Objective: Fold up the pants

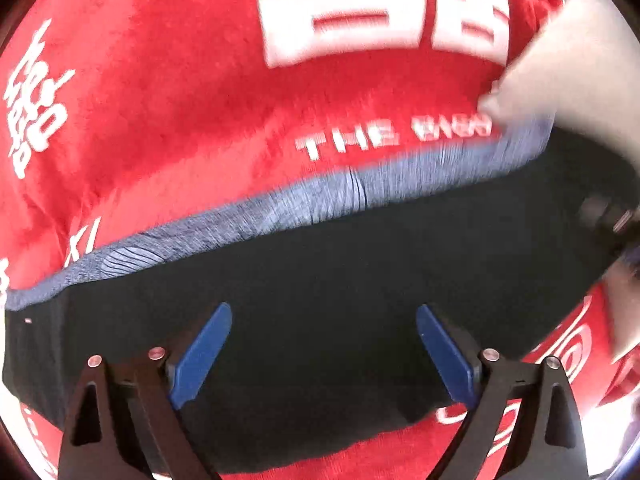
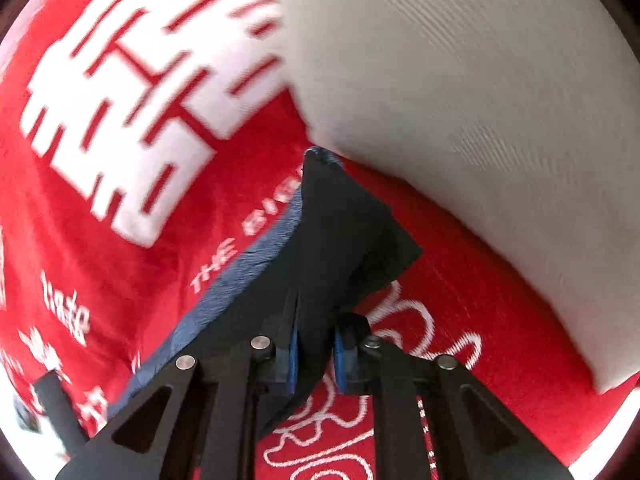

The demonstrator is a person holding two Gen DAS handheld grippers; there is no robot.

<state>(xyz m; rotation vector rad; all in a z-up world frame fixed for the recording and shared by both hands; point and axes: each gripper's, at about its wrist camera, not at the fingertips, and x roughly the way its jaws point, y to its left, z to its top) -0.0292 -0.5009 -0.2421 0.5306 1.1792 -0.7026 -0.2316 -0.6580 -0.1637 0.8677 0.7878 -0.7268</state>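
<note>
Two grippers: the right gripper pinches the dark pants, fingers closed on cloth. The left gripper gapes open above them. At 1 o'clock, a blurry white pillow hides the red blanket.

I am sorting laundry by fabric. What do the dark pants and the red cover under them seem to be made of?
The dark pants look like a thin, matte knit, perhaps cotton jersey; the blue-grey waistband is finely ribbed, so probably elastic. The red cover looks like soft plush or fleece: its surface has a fuzzy nap with shaded patches. The blur leaves both uncertain.
</note>
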